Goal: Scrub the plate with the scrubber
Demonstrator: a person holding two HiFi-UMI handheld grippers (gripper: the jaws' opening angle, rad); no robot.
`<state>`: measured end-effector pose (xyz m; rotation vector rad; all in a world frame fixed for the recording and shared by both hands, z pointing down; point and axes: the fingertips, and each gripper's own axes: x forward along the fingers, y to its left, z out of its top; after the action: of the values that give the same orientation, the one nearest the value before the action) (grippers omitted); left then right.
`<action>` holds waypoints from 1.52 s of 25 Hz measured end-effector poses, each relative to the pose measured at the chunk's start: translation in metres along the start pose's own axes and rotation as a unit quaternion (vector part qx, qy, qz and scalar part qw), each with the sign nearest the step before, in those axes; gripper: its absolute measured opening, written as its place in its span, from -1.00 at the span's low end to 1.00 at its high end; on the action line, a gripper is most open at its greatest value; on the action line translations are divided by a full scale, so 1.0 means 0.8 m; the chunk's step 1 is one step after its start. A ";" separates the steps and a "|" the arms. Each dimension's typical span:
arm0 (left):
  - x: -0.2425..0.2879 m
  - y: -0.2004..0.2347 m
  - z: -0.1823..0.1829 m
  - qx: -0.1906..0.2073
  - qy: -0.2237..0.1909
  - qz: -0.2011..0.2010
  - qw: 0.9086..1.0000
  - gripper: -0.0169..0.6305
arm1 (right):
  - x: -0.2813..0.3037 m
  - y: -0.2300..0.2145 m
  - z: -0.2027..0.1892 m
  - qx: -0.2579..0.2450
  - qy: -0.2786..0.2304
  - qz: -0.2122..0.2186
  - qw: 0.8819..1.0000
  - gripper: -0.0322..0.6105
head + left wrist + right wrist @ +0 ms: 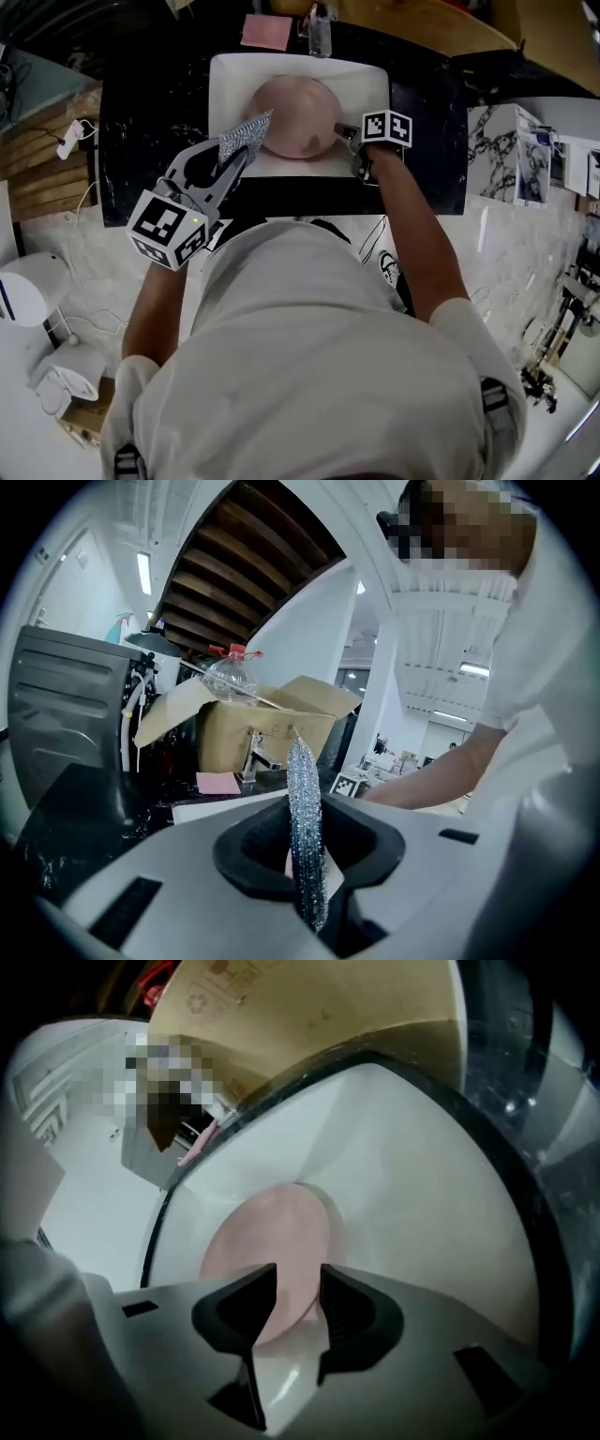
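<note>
A pink plate [298, 127] sits tilted in the white sink [370, 80]. My right gripper [345, 135] is at the plate's right edge and shut on its rim. In the right gripper view the pink plate [272, 1241] runs between the dark pads [354, 1312] of that gripper [295, 1302]. My left gripper [234, 161] is shut on a silver mesh scrubber [246, 134], held over the plate's left edge; I cannot tell if they touch. In the left gripper view the scrubber [304, 808] stands upright, pinched in the left gripper [306, 860].
A black marble counter [141, 141] surrounds the sink. A faucet [320, 33] and a pink cloth [267, 31] are behind it. The left gripper view shows a cardboard box [248, 733] with a plastic bottle [231, 677] on top.
</note>
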<state>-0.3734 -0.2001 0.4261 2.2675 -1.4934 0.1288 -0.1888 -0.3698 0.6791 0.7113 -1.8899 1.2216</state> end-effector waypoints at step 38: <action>0.012 0.069 -0.018 -0.028 0.024 -0.084 0.996 -0.72 | -0.039 -0.043 0.018 0.088 -0.083 -0.133 0.984 -0.84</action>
<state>-0.4167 -0.2212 0.4586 2.3155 -1.2616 0.0891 -0.1487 -0.3953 0.6664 1.1530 -1.7619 1.1954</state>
